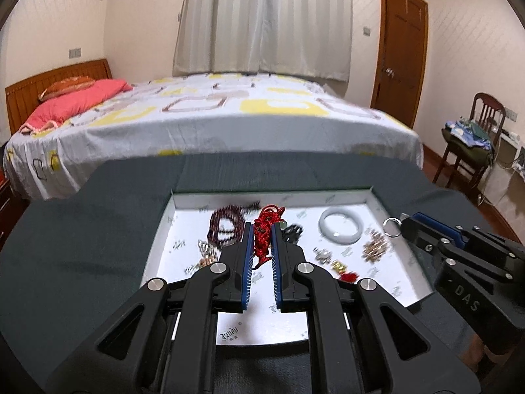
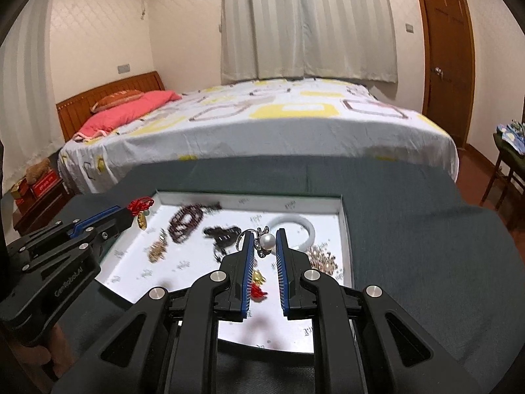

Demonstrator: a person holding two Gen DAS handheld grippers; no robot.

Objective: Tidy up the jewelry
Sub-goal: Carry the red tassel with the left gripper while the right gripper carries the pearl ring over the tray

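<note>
Bedroom behind; white tray (image 1: 377, 202) crowded with bangle (image 1: 341, 228), beads (image 1: 226, 226).

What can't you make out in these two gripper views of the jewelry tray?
- Tray's near edge: both views, hidden behind the gripper bodies.
- Dark bead strand: both views, motion blur hides single beads.
- Gold cluster: left view, too blurred to identify.
- Chair: right view, cut by frame edge.

jewelry (image 1: 374, 246) in tray (image 1: 183, 246), bed (image 1: 213, 121) behind
</note>
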